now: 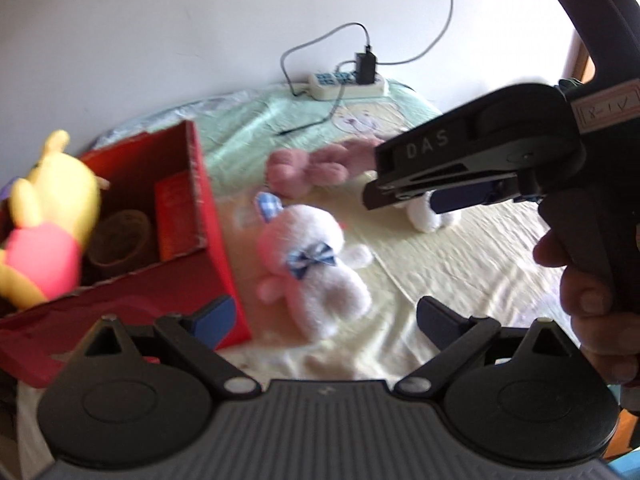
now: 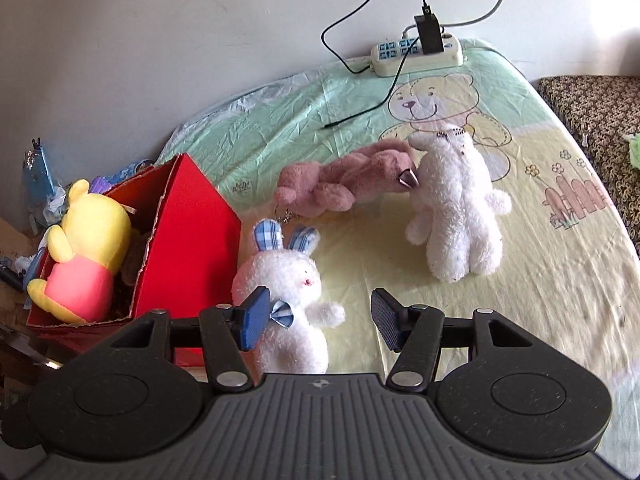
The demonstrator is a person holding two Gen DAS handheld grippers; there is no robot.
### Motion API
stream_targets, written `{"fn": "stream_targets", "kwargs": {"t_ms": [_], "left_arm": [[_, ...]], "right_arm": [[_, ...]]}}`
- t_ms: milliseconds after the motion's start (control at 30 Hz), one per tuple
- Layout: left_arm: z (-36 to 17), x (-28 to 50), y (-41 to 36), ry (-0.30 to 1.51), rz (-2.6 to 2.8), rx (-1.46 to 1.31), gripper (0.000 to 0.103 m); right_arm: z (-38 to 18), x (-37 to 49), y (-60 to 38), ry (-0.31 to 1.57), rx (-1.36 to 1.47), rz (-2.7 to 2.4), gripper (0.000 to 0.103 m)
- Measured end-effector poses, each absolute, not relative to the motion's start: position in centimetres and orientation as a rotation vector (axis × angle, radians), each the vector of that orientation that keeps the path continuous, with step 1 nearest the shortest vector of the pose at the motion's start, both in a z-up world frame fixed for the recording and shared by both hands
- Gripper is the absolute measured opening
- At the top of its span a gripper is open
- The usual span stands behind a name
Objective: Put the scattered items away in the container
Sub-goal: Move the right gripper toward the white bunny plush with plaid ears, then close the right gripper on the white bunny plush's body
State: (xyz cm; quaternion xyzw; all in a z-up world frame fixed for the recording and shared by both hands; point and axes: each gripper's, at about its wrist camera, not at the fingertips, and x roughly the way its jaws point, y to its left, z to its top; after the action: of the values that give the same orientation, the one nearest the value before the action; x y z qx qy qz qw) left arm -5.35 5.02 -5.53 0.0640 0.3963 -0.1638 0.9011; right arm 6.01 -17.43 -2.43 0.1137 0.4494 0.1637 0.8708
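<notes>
A white bunny (image 1: pixel 316 268) with blue plaid ears and bow lies on the bed sheet beside the red box (image 1: pixel 208 216). My left gripper (image 1: pixel 324 316) hangs open just short of it, with nothing between the pads. My right gripper (image 2: pixel 320 320) is open above the bunny (image 2: pixel 288 280); its left pad overlaps the bow and its right pad is apart from the plush. Seen from the left wrist, the right gripper (image 1: pixel 376 196) hovers in a hand in front of the white bear (image 1: pixel 428 216). A pink plush (image 2: pixel 340 184) lies against the white bear (image 2: pixel 456 216). A yellow bear (image 2: pixel 84 248) sits in the red box (image 2: pixel 192 232).
A power strip (image 2: pixel 416 54) with a black charger and loose cable lies at the bed's far edge by the wall. A patterned cushion (image 2: pixel 592 112) borders the bed on the right. The box also holds a brown pot (image 1: pixel 120 240). Clutter lies left of the box.
</notes>
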Motion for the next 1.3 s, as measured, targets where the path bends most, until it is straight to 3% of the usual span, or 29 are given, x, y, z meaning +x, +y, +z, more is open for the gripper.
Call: {"fn": "stream_targets", "kwargs": {"t_ms": [400, 600, 833, 1300], "left_arm": [[-9.7, -2.0, 2.6, 0.888, -0.35, 0.125, 0.087], [-10.3, -0.6, 1.8, 0.875, -0.281, 0.103, 0.096], [-10.9, 1.4, 1.3, 0.93, -0.235, 0.057, 0.098], [-12.7, 2.7, 2.1, 1.016, -0.138, -0.016, 0.098]], "right_arm": [[-3.1, 9.2, -18.3, 1.093, 0.242, 0.481, 0.059], [-2.1, 12.5, -15.8, 1.2, 0.109, 0.619, 0.061], [-3.1, 15.3, -14.1, 1.247, 0.011, 0.664, 0.068], [-6.8, 16.3, -11.8, 1.34, 0.105, 0.701, 0.068]]}}
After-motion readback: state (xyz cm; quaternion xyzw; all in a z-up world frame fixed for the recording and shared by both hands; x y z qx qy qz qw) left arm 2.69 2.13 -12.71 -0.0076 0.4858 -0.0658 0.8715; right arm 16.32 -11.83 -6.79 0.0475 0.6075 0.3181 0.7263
